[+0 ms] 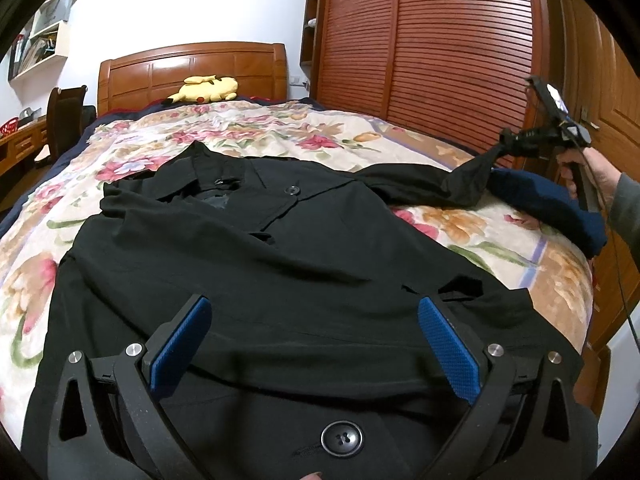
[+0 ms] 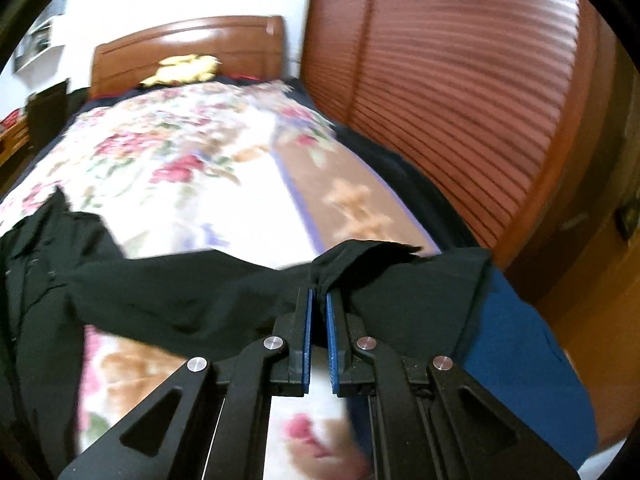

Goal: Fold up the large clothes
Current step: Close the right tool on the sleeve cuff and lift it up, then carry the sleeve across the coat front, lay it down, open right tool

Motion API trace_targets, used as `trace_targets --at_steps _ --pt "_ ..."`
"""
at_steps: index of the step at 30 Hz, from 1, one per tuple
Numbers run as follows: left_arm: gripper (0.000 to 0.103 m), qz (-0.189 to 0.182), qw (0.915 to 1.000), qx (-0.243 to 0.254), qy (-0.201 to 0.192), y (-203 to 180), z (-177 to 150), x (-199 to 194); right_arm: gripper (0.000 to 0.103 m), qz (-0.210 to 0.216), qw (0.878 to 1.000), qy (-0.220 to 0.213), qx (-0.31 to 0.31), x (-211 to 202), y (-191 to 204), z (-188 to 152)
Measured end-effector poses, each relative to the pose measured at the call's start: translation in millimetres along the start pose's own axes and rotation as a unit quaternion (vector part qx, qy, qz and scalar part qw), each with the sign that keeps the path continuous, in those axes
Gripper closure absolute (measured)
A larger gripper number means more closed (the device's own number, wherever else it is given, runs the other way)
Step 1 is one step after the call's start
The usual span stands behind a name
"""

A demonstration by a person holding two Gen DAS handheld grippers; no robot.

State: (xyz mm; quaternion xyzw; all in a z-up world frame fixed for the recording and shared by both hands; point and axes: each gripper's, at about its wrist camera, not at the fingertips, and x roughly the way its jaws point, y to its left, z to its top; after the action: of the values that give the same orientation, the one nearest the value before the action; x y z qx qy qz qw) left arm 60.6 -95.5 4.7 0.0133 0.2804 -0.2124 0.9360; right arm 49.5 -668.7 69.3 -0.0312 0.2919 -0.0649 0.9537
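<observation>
Lying spread across the floral bedspread (image 1: 256, 128) of the bed, the black coat (image 1: 248, 264) is facing up with its collar toward the wooden headboard (image 1: 192, 68) and its big front button (image 1: 342, 439) nearest the left wrist camera. The left tool (image 1: 314, 344) is hovering just over the coat's lower front, its blue pads (image 1: 182, 344) standing wide apart and holding nothing. The right tool (image 2: 319, 300) is pinching the end of the coat's sleeve (image 2: 352, 258), its jaws closed tight on the cloth and lifting it off the bed at the side nearest the slatted wardrobe doors (image 1: 432, 48). A dark blue garment (image 1: 552, 208) is lying beneath that raised sleeve. A yellow plush toy (image 1: 206, 89) is resting against the headboard.
</observation>
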Motion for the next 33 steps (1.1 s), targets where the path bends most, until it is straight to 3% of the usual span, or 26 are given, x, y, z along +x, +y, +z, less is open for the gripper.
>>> trace_targets --at_steps 8,16,25,33 --pt "0.000 0.006 0.9999 -0.008 -0.010 8.9 -1.3 -11.7 0.097 0.054 0.991 -0.067 -0.098 -74.1 83.5 -2.5" --pt "0.000 0.019 0.9997 -0.012 -0.012 26.1 -7.0 -29.0 0.097 0.111 0.976 -0.113 -0.147 -129.4 141.5 -19.4" --pt "0.000 0.043 0.9988 -0.014 -0.019 46.4 -13.6 -47.9 0.097 0.157 0.965 -0.127 -0.169 -141.6 155.0 -28.1" --pt "0.000 0.067 0.9973 -0.019 -0.022 71.6 -23.0 -70.6 0.098 0.221 0.944 -0.149 -0.196 -169.2 183.0 -34.1"
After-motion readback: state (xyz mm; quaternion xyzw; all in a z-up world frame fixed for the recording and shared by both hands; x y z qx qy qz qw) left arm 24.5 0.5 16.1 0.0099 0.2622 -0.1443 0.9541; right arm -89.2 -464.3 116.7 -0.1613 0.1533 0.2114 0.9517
